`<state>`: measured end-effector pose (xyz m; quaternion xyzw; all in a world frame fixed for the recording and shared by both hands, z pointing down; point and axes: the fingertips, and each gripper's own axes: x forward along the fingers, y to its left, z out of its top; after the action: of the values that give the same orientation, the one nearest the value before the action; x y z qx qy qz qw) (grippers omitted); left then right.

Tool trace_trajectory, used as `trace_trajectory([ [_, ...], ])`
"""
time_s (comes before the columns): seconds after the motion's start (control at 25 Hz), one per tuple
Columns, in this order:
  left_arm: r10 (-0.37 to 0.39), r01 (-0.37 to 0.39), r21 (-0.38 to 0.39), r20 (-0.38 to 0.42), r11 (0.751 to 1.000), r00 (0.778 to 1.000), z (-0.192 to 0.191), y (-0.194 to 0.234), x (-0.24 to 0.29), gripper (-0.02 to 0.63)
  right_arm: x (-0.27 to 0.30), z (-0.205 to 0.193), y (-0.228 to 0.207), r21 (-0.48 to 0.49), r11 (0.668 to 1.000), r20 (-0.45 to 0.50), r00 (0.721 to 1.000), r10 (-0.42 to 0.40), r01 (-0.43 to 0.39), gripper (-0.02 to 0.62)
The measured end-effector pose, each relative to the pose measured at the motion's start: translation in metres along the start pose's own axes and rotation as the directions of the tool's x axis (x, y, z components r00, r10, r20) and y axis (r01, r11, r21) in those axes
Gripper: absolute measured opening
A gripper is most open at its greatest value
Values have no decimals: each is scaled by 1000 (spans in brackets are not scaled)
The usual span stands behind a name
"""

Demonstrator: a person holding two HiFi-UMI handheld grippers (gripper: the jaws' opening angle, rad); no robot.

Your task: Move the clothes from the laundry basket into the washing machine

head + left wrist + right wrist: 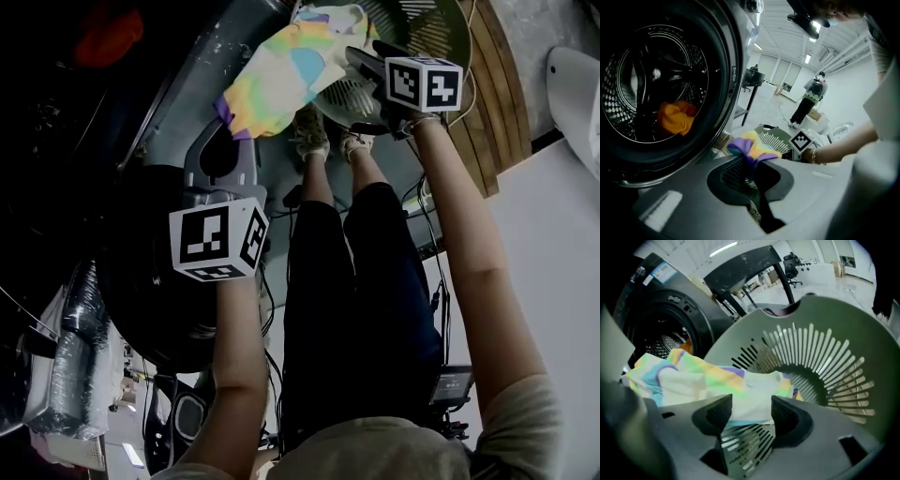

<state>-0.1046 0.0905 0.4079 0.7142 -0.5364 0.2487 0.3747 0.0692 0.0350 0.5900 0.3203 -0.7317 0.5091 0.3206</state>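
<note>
The left gripper point(751, 166) has its jaws pressed together on a corner of a pastel tie-dye garment point(281, 75). The cloth is lifted clear of the laundry basket point(862, 338) on the washing machine's side, and its far end trails back across the basket's rim. The right gripper point(751, 404) hangs low over the basket with its jaws spread wide. The garment's pale edge lies just past the tips, and neither pad presses on it. The basket is a grey-green tub with slotted walls, and it sits right beside the front-loading washing machine point(727, 70). The machine's door is open, and an orange garment point(675, 117) lies bunched in the drum point(642, 61). Well beyond the basket, a person point(809, 101) stands on the open floor.
</note>
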Motion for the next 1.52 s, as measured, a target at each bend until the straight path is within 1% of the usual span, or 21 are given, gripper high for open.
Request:
trace_trajectory([
  [0.08,7,-7,-5,-6,1000,1000,-3,5,1,17,19,-7,-17,55,998,-13,1000,-9,10,241],
  [0.12,7,-7,-13,-7,1000,1000,-4,7,2,17,28,-10,-22,95,995,-16,1000,7,-5,241],
  [0.24,1,-2,-28,-16,1000,1000,-7,13,8,17,52,-18,-29,238,966,-26,994,107,-98,232],
  [0.32,0,0,-27,-22,1000,1000,-8,15,10,17,55,-21,-22,279,949,-25,987,159,-146,83],
  [0.36,-2,1,-30,-25,1000,1000,-9,16,11,17,51,-20,-16,274,948,-12,985,172,-163,32],
  [0.4,-7,6,-38,-28,999,1000,-9,15,13,17,44,-16,-10,256,951,9,984,179,-176,26],
  [0.52,-58,54,-108,-38,993,998,-11,2,21,17,5,4,11,179,958,92,974,208,-222,25],
  [0.6,-107,101,-157,-36,982,994,-9,-12,28,17,-29,20,32,139,951,139,956,258,-277,25],
  [0.72,-171,167,-179,-7,970,985,2,-34,39,17,-76,43,65,76,944,179,935,305,-323,25],
  [0.76,-191,188,-169,-3,968,982,5,-42,42,17,-90,49,76,59,944,189,932,310,-326,25],
  [0.84,-215,213,-119,0,970,977,12,-57,49,17,-116,63,100,26,938,221,917,332,-346,25],
  [0.96,-193,194,-39,43,980,980,30,-75,58,18,-149,82,134,8,906,291,867,404,-424,25],
  [1.0,-200,202,-23,67,979,978,36,-83,59,18,-156,87,142,9,896,312,853,419,-444,24],
  [1.04,-223,225,-12,87,974,971,41,-93,59,20,-161,90,148,7,892,327,844,424,-451,25],
  [1.12,-280,281,7,124,960,952,49,-111,59,39,-167,95,155,-10,900,339,845,413,-436,25],
  [1.24,-333,332,37,184,943,925,55,-126,57,91,-171,99,160,-27,904,337,848,410,-427,23],
  [1.32,-376,368,78,189,927,907,54,-132,56,145,-171,102,161,-31,898,325,845,424,-439,24],
  [1.36,-398,383,111,179,917,900,52,-135,55,186,-170,103,163,-36,895,312,846,433,-445,23],
  [1.4,-412,390,151,162,908,897,48,-138,54,232,-169,101,166,-47,893,292,849,440,-447,23],
  [1.44,-415,386,195,144,902,898,44,-139,54,248,-168,99,169,-66,893,265,855,445,-445,23],
  [1.52,-389,344,294,112,892,914,40,-139,58,284,-165,91,177,-122,893,201,871,449,-433,23],
])
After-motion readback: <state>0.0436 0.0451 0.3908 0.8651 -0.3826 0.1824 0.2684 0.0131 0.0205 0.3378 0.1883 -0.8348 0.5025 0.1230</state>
